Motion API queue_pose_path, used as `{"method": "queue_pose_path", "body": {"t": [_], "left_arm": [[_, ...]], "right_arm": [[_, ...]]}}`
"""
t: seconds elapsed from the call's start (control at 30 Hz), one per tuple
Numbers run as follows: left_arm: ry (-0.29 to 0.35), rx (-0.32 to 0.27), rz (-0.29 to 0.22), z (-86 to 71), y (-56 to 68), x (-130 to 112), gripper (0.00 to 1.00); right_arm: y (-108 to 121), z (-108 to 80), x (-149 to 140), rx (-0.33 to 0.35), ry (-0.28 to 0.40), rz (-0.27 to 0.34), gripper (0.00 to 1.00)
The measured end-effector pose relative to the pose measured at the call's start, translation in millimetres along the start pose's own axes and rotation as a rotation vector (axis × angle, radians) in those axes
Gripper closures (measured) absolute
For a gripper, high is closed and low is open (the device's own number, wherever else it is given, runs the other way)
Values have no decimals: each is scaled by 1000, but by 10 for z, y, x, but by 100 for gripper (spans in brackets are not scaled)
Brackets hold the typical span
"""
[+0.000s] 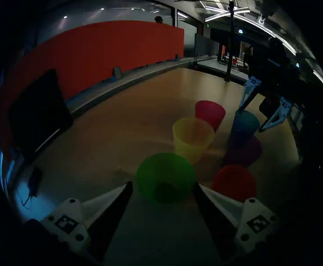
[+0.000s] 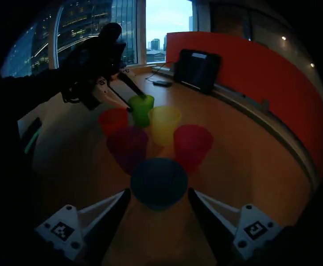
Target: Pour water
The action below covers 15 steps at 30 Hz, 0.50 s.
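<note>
Dim, underexposed views; fisheye edges curve into darkness.

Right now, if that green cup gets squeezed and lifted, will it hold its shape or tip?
The green cup looks like translucent plastic, so it is probably light, and its wall may flex under a squeeze. It tapers to a narrow base, so a sideways push could tip it. Whether it is full I cannot tell.

Six cups, two grippers, one dark screen (image 1: 37, 113).
One yellow cup (image 1: 193, 138), with five others near it: one green cup (image 1: 165, 175), one pink cup (image 1: 210, 114), one teal cup (image 1: 244, 125), one purple cup (image 1: 246, 151), one red cup (image 1: 234, 181); left gripper (image 1: 161, 185) and right gripper (image 2: 159, 191) on opposite sides of it; the dark screen well apart from it.
</note>
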<state>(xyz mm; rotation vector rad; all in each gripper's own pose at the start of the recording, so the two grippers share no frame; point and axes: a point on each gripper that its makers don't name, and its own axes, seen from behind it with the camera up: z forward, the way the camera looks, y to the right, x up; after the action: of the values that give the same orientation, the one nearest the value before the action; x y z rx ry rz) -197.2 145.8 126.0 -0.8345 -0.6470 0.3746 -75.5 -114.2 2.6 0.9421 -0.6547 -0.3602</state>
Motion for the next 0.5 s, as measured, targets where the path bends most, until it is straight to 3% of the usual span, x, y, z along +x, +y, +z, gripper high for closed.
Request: {"method": "queue_pose_path", "body": {"t": [0.5], "left_arm": [[-4,-4,21,78,47,47,2]], "right_arm": [[-3,22,2,2,2,1,0]]}}
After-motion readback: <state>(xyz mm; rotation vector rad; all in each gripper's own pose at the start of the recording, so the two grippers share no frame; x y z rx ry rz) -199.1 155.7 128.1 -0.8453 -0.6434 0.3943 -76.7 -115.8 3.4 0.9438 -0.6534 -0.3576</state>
